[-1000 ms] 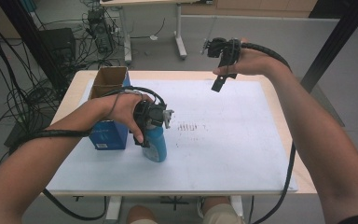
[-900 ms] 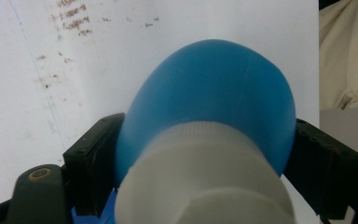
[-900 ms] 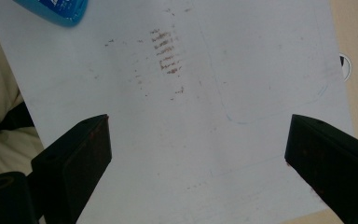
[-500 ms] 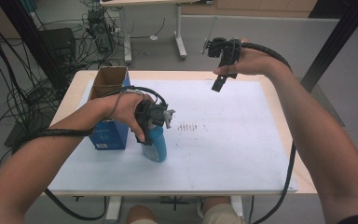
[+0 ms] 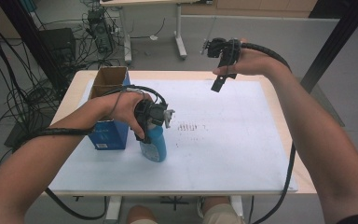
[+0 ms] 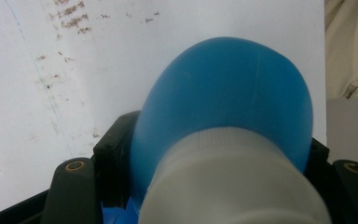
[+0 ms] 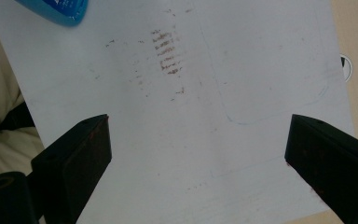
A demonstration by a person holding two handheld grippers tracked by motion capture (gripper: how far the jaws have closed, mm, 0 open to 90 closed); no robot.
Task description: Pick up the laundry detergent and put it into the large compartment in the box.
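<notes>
A blue bottle (image 5: 154,145) with a white cap (image 6: 233,182) stands upright on the white sheet, left of the middle. My left gripper (image 5: 150,129) comes down over its top. Its jaws have just been closing and now press on both sides of the bottle (image 6: 223,88) below the cap. My right gripper (image 5: 221,77) hangs in the air over the far edge of the table, right of centre. It is open, its two black fingers (image 7: 74,156) wide apart with bare sheet between them. The bottle's base (image 7: 56,9) peeks in at the top left of the right gripper view.
An open blue cardboard box (image 5: 108,86) stands right beside the bottle on its left. Brown smudges (image 5: 191,127) mark the white sheet (image 5: 242,154) that covers the wooden table (image 5: 303,182). Cables and equipment lie on the floor to the left.
Both hands and the bottle keep their places. Any narrowing of the left jaws is too small to make out in the high view.
</notes>
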